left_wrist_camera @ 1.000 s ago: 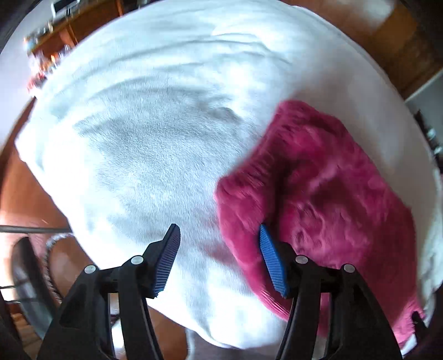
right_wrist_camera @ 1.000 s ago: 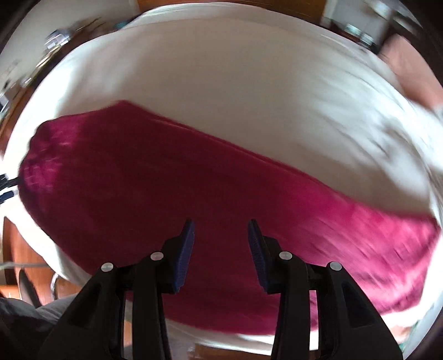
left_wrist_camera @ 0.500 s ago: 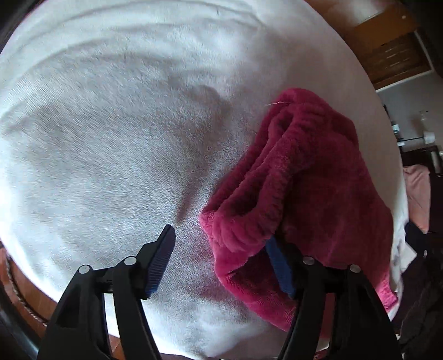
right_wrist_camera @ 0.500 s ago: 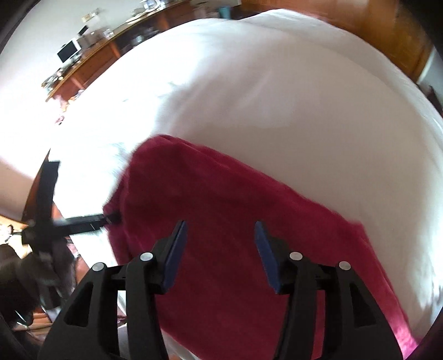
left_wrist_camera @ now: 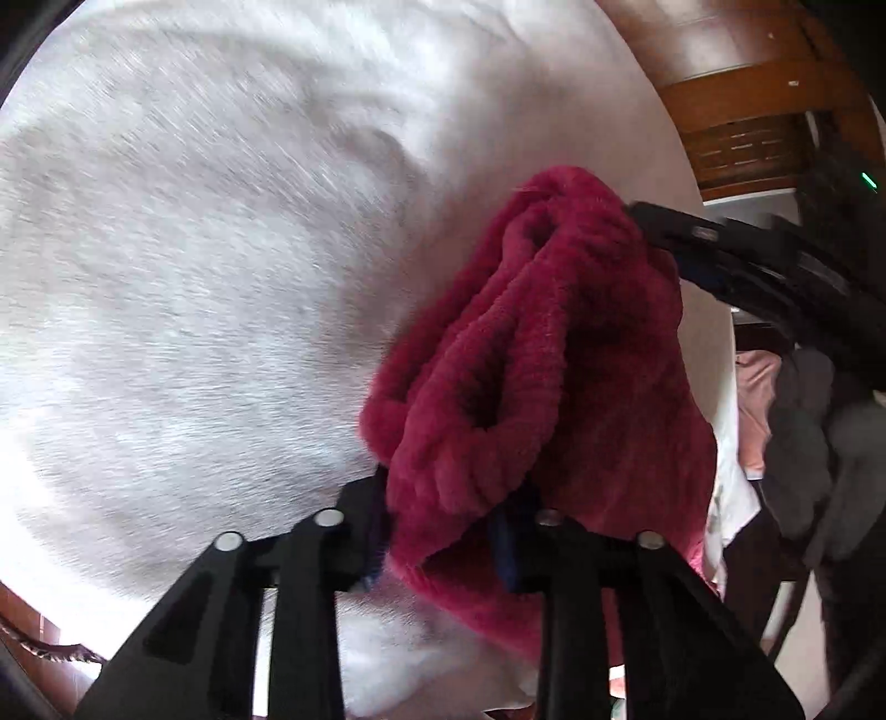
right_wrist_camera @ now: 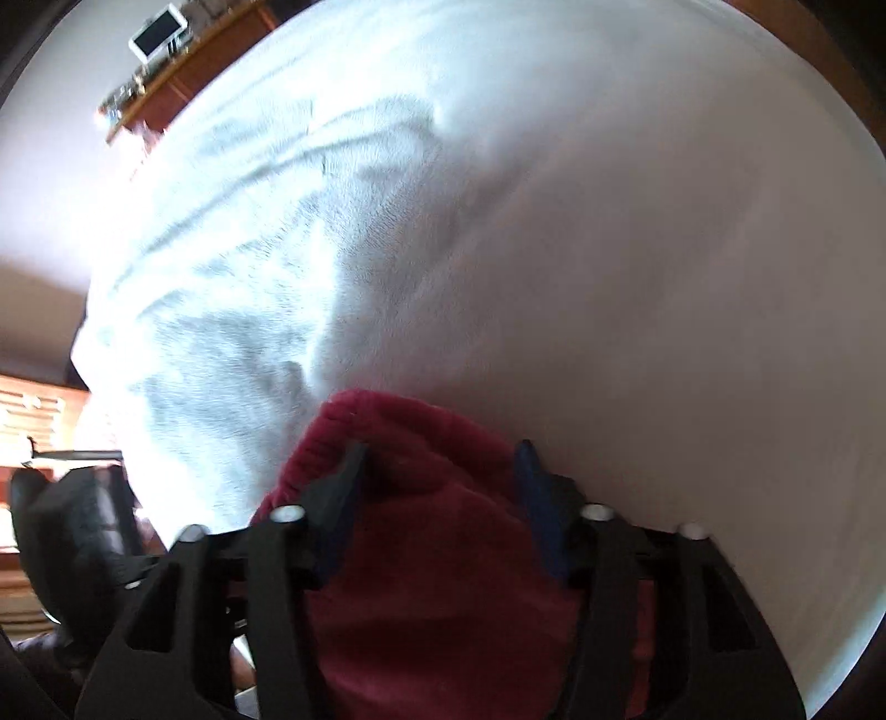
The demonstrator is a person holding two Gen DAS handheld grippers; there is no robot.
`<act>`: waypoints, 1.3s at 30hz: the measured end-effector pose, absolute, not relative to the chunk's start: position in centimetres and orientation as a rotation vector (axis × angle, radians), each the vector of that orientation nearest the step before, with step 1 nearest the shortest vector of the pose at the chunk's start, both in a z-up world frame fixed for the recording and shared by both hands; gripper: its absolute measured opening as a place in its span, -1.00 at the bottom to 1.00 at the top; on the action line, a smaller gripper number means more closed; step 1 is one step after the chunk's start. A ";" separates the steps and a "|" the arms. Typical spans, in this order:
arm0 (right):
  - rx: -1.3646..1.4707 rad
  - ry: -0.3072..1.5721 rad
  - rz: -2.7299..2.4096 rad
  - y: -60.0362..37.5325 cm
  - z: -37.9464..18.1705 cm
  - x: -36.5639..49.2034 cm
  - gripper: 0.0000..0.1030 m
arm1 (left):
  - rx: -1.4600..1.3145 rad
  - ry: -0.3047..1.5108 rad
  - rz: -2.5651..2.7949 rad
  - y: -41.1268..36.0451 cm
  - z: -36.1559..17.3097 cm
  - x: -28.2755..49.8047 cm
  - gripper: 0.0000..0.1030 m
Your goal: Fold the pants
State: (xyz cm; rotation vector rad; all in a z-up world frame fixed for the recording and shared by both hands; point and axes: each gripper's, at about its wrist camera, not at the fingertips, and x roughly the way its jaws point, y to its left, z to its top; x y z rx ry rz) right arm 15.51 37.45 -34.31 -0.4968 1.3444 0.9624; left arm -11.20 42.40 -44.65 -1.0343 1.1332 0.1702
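Crimson fleece pants (left_wrist_camera: 526,343) lie bunched on a white blanket (left_wrist_camera: 194,249). Their ribbed waistband is gathered up toward my left gripper (left_wrist_camera: 443,531). That gripper's jaws are closing, and the near waistband corner is squeezed between the pads. My right gripper (left_wrist_camera: 681,249) shows at the far waistband corner in the left wrist view. In the right wrist view the right gripper (right_wrist_camera: 440,476) straddles that corner of the pants (right_wrist_camera: 443,581). Its jaws are closing slightly, with fabric between them but no clear pinch.
The white blanket (right_wrist_camera: 609,249) spreads wide beyond the pants. Wooden furniture (left_wrist_camera: 742,122) stands past its far edge, and grey and pink garments (left_wrist_camera: 797,443) hang at the right. A desk with a monitor (right_wrist_camera: 160,39) is at the back left, a dark chair (right_wrist_camera: 72,526) at the lower left.
My left gripper dropped onto the waistband and closed on its near corner. My right gripper swept along the pants to the far waistband corner and now shows in the left wrist view.
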 end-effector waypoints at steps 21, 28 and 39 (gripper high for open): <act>-0.237 1.235 0.670 20.0 -30.3 12.6 -0.01 | -0.603 1.248 0.296 41.5 -39.8 -11.1 -0.21; -0.107 1.306 0.462 11.2 -33.0 14.4 -0.01 | -0.320 1.181 0.358 38.4 -35.5 -7.4 -0.08; -0.015 1.295 0.448 9.1 -33.8 18.2 -0.01 | -0.139 1.253 0.198 28.9 -36.8 -4.1 -0.08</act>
